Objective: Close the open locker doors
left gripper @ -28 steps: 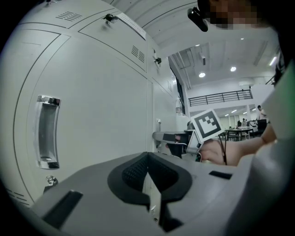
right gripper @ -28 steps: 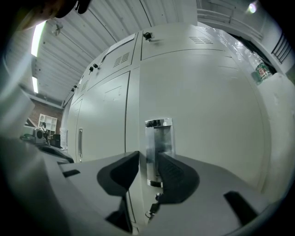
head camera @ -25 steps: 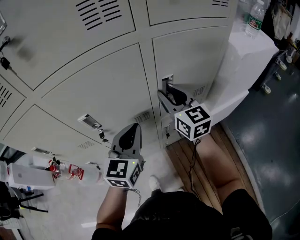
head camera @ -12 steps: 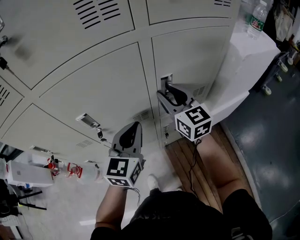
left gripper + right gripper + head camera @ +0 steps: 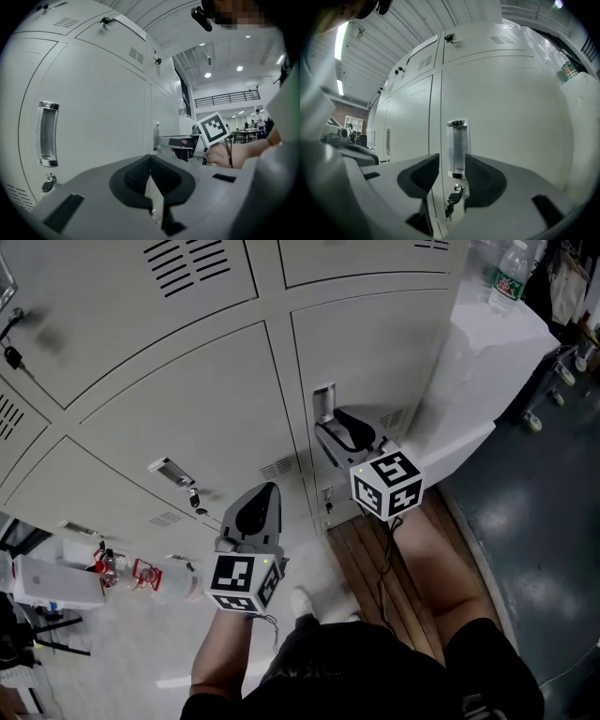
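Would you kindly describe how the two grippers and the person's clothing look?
The left gripper and right gripper are grey with black textured pads; each carries a white cube of black square markers and a thin dark cable. No sleeves cover the forearms; the clothing is black.

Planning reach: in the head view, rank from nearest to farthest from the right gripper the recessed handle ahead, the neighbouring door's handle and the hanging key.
The right gripper, its jaws just opened wider, nothing between them:
1. Recessed handle, straight ahead of it.
2. Neighbouring door's handle, to its left.
3. Hanging key, far upper left.
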`<move>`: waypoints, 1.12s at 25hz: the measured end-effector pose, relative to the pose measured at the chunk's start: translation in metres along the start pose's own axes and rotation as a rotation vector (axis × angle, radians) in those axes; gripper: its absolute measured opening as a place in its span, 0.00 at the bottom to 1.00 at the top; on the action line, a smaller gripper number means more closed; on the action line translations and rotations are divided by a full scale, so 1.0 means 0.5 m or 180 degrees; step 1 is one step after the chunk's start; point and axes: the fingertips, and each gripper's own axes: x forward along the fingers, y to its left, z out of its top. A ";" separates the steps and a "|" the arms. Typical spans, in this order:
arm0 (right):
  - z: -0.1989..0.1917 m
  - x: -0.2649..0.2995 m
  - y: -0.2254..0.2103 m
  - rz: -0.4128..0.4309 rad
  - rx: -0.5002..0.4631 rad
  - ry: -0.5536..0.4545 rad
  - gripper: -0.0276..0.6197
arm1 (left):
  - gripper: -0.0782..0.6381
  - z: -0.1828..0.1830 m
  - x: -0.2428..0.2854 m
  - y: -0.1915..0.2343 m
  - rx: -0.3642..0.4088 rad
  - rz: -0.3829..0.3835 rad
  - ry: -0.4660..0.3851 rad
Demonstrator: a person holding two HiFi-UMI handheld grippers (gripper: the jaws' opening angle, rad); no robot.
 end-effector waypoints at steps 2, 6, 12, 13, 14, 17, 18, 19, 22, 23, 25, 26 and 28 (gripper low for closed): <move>0.001 -0.017 0.001 -0.0004 -0.0005 0.0002 0.29 | 0.12 0.000 -0.005 -0.012 -0.0010 0.0006 -0.0010; -0.003 -0.061 0.012 0.0013 -0.0046 0.0036 0.27 | 0.12 -0.003 -0.022 -0.046 -0.0008 0.0005 -0.0008; -0.008 -0.137 0.045 0.0090 -0.0053 0.0079 0.05 | 0.12 -0.003 -0.071 -0.095 -0.0007 0.0078 -0.0013; -0.008 -0.149 0.053 0.0101 -0.0076 0.0083 0.05 | 0.12 -0.003 -0.080 -0.102 -0.0007 0.0095 -0.0017; -0.008 -0.161 0.061 0.0115 -0.0097 0.0086 0.05 | 0.12 -0.005 -0.090 -0.110 -0.0007 0.0113 -0.0016; -0.015 -0.195 0.092 0.0184 -0.0116 0.0100 0.05 | 0.12 -0.017 -0.123 -0.135 -0.0023 0.0167 0.0009; -0.020 -0.206 0.103 0.0210 -0.0115 0.0110 0.05 | 0.12 -0.023 -0.136 -0.143 -0.0031 0.0186 0.0019; -0.024 -0.216 0.114 0.0236 -0.0111 0.0120 0.05 | 0.12 -0.030 -0.147 -0.150 -0.0041 0.0205 0.0029; -0.042 -0.239 0.143 0.0306 -0.0069 0.0155 0.05 | 0.12 -0.052 -0.179 -0.165 -0.0078 0.0253 0.0075; -0.049 -0.244 0.154 0.0327 -0.0053 0.0170 0.05 | 0.12 -0.060 -0.189 -0.167 -0.0091 0.0268 0.0094; -0.060 -0.249 0.177 0.0372 -0.0026 0.0198 0.04 | 0.12 -0.072 -0.211 -0.165 -0.0113 0.0308 0.0117; -0.063 -0.250 0.190 0.0395 -0.0013 0.0207 0.04 | 0.12 -0.075 -0.222 -0.162 -0.0123 0.0333 0.0120; -0.067 -0.251 0.219 0.0446 0.0003 0.0217 0.04 | 0.12 -0.078 -0.248 -0.151 -0.0139 0.0388 0.0114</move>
